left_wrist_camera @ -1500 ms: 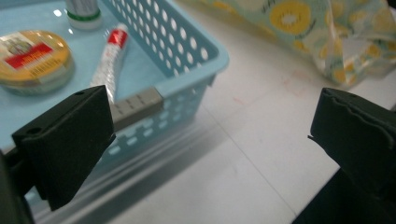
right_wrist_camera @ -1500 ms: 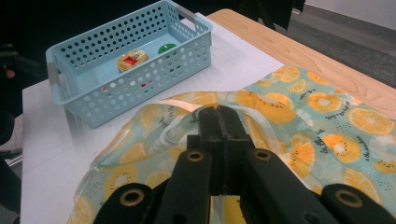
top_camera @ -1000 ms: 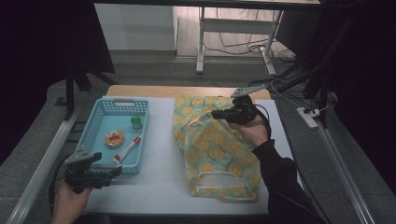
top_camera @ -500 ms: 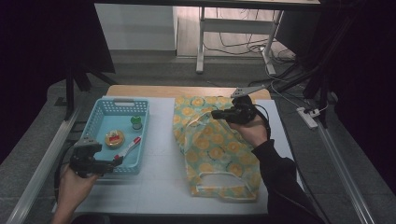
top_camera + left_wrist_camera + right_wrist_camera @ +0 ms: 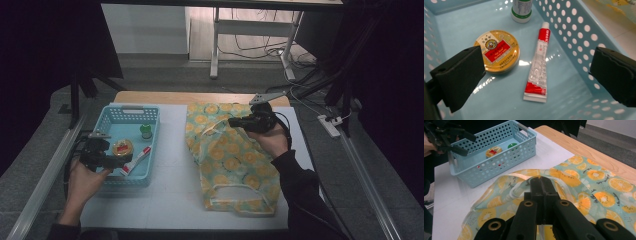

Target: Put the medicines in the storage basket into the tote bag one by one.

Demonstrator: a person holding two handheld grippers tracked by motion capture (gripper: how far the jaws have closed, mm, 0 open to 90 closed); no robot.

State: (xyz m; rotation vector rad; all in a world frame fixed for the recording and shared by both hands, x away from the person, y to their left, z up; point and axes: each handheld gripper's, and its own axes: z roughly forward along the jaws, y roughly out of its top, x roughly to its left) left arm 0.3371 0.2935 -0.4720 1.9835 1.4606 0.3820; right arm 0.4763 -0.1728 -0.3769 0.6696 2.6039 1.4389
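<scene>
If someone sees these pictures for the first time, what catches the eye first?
The orange-print bag spread on the table's right half, its handle pinched by the shut right tool. On the left, the blue basket holds a gold tin and a tube, with the open left tool over them.

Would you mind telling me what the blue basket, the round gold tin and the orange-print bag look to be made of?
The blue basket looks like glossy moulded plastic: even punched holes, bright reflections on its floor. The round gold tin seems lacquered metal, with a shiny printed lid. The orange-print bag appears to be thin coated fabric or plastic film: it crumples softly with a slight sheen.
</scene>
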